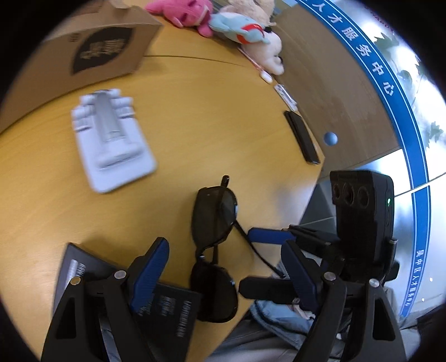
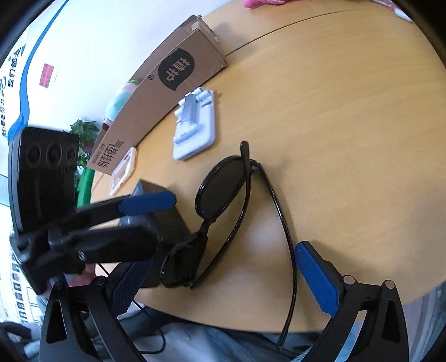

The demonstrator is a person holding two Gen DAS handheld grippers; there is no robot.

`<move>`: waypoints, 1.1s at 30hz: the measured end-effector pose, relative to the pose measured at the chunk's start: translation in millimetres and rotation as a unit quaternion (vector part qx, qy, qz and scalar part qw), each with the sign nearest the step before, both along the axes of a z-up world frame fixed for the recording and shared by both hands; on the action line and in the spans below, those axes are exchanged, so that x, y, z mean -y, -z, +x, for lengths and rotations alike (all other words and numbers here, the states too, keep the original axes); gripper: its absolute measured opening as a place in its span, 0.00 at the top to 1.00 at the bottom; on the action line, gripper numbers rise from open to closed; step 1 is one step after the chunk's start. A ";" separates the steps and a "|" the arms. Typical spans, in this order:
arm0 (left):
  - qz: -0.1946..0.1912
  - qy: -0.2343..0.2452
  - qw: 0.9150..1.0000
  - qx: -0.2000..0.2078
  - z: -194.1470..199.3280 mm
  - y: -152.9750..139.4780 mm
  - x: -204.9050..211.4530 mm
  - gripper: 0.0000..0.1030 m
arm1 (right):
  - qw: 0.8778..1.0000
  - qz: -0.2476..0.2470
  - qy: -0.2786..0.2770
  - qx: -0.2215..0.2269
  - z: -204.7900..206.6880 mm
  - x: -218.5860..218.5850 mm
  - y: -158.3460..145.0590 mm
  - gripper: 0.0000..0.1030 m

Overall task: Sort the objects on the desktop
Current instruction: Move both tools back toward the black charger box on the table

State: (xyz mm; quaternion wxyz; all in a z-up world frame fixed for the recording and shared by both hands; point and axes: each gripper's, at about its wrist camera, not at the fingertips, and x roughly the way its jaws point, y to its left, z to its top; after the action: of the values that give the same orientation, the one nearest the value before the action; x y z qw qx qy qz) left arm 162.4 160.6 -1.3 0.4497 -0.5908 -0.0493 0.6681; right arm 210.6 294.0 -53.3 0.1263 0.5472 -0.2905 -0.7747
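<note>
Black sunglasses (image 1: pixel 214 242) lie on the wooden table (image 1: pixel 195 111) near its front edge, one lens resting on a black box (image 1: pixel 170 314). My left gripper (image 1: pixel 223 273) is open, its blue-padded fingers either side of the glasses. My right gripper (image 2: pixel 228 281) is open too, with the glasses (image 2: pixel 223 192) and one unfolded temple arm between its fingers. Each gripper shows in the other's view: the right one (image 1: pixel 267 261) close beside the glasses, the left one (image 2: pixel 139 220) over the black box (image 2: pixel 167 220). A white phone stand (image 1: pixel 111 142) lies farther back.
A cardboard box (image 1: pixel 92 53) stands at the back left. Plush toys (image 1: pixel 223 25) lie at the far edge. A black phone (image 1: pixel 301 136) and a small white item (image 1: pixel 284 96) lie by the right edge. A clear plastic case (image 2: pixel 124 170) lies beside the cardboard box (image 2: pixel 167 92).
</note>
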 end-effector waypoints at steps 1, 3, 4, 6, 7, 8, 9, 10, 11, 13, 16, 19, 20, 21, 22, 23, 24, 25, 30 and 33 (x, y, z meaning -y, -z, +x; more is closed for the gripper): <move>0.001 -0.002 1.000 -0.002 -1.5 0.0 4.3 0.19 | 1.000 0.012 -0.004 -0.002 -4.4 7.2 -0.4 0.00; -0.007 -0.014 1.000 -0.011 -5.0 -0.5 17.7 0.19 | 0.999 0.031 -0.016 -0.006 -14.0 22.1 -1.1 0.00; -0.012 -0.021 1.000 -0.017 -7.4 -0.7 27.8 0.19 | 0.999 0.040 -0.021 -0.008 -17.5 27.9 -1.3 0.00; -0.016 -0.031 0.999 -0.022 -10.6 -0.5 41.6 0.19 | 0.997 0.070 -0.031 -0.009 -27.1 42.0 -2.3 0.00; -0.017 -0.037 0.999 -0.022 -12.8 -0.4 50.1 0.19 | 0.995 0.087 -0.036 -0.012 -31.2 48.8 -2.9 0.00; -0.017 -0.046 0.999 -0.021 -15.6 -0.6 62.4 0.19 | 0.994 0.099 -0.040 -0.014 -33.4 53.5 -2.8 0.00; -0.018 -0.053 0.998 -0.021 -17.5 -0.6 69.8 0.19 | 0.991 0.123 -0.050 -0.020 -37.7 62.1 -3.0 0.00; -0.019 -0.067 0.997 -0.021 -21.7 -0.7 81.7 0.19 | 0.987 0.146 -0.061 -0.024 -40.3 69.4 -2.9 0.00; -0.020 -0.077 0.997 -0.020 -24.8 -0.6 90.7 0.19 | 0.981 0.176 -0.075 -0.028 -42.0 78.1 -2.7 0.02; -0.019 -0.092 0.995 -0.020 -28.5 0.1 103.4 0.19 | 0.971 0.217 -0.099 -0.032 -45.4 90.5 -2.5 0.06; -0.011 -0.108 0.994 -0.015 -30.4 3.3 117.4 0.19 | 0.958 0.248 -0.139 -0.044 -41.5 104.4 -3.5 0.18; -0.003 -0.116 0.993 -0.013 -30.4 4.9 116.0 0.19 | 0.952 0.254 -0.161 -0.051 -43.1 104.9 -7.7 0.43; -0.001 -0.117 0.993 -0.012 -30.3 5.1 114.3 0.19 | 0.952 0.254 -0.164 -0.052 -45.4 102.2 -9.1 0.54; 0.001 -0.117 0.993 -0.011 -30.1 5.0 111.5 0.19 | 0.952 0.252 -0.167 -0.052 -48.1 99.8 -9.9 0.58; 0.003 -0.116 0.993 -0.011 -29.8 3.6 112.6 0.19 | 0.952 0.249 -0.169 -0.052 -49.6 97.5 -10.3 0.63; 0.006 -0.114 0.993 -0.011 -30.1 2.9 111.6 0.19 | 0.952 0.244 -0.175 -0.052 -52.6 96.2 -9.5 0.64; 0.011 -0.113 0.993 -0.012 -30.2 1.3 110.4 0.19 | 0.951 0.246 -0.180 -0.054 -53.6 95.8 -9.2 0.64; 0.014 -0.113 0.993 -0.012 -31.1 -0.1 112.8 0.19 | 0.949 0.249 -0.185 -0.056 -56.0 93.7 -9.4 0.65; 0.027 -0.124 0.992 -0.023 -28.2 -10.1 126.9 0.19 | 0.942 0.258 -0.206 -0.063 -69.1 80.2 -9.4 0.70; 0.023 -0.137 0.990 -0.025 -21.8 -15.1 139.8 0.19 | 0.942 0.259 -0.205 -0.060 -72.1 70.5 -12.3 0.67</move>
State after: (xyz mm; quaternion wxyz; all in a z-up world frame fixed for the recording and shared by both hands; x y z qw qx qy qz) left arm 140.6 20.8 13.8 0.3690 -0.5506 -0.1337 0.7368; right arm 138.5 223.5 -41.1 0.1537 0.5609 0.0469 -0.8121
